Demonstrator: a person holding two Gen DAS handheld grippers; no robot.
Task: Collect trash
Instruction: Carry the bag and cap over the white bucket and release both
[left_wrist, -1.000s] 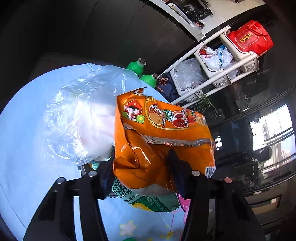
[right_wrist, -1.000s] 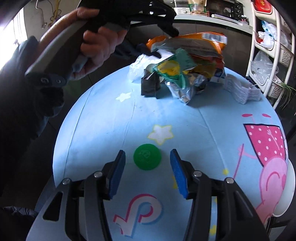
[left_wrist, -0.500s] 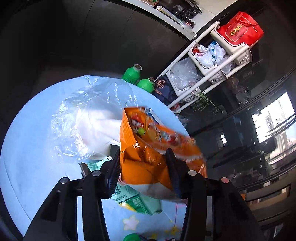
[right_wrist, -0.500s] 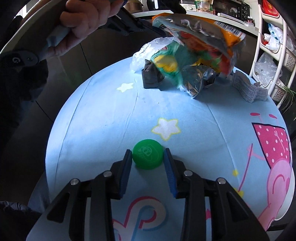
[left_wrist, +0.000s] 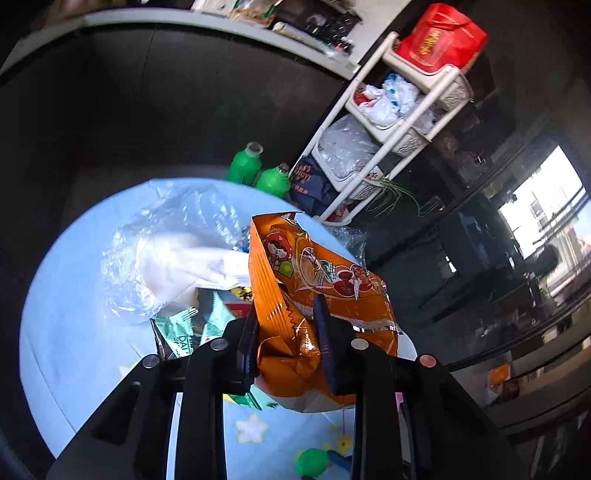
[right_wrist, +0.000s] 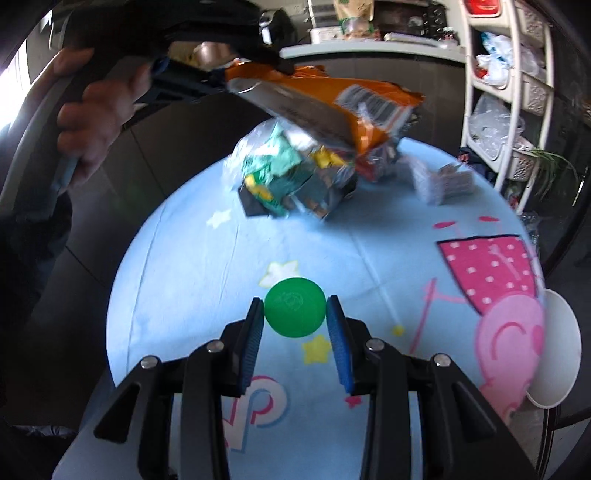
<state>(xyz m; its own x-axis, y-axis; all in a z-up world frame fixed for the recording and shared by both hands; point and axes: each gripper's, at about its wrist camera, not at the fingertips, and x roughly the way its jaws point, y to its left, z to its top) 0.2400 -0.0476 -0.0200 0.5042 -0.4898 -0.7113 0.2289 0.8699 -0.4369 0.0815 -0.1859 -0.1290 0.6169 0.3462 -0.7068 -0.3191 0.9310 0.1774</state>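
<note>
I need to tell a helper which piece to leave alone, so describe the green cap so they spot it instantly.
On the round blue cartoon tablecloth, look near the front edge, away from the wrapper pile. The green cap sits pinched in the right gripper, the only plain, round green piece there.

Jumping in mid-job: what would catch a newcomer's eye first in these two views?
The orange snack bag, pinched in the left gripper and raised above the wrapper pile on the blue cartoon tablecloth. Next, the green bottle cap clamped between the right gripper's blue pads, near the table's front.
</note>
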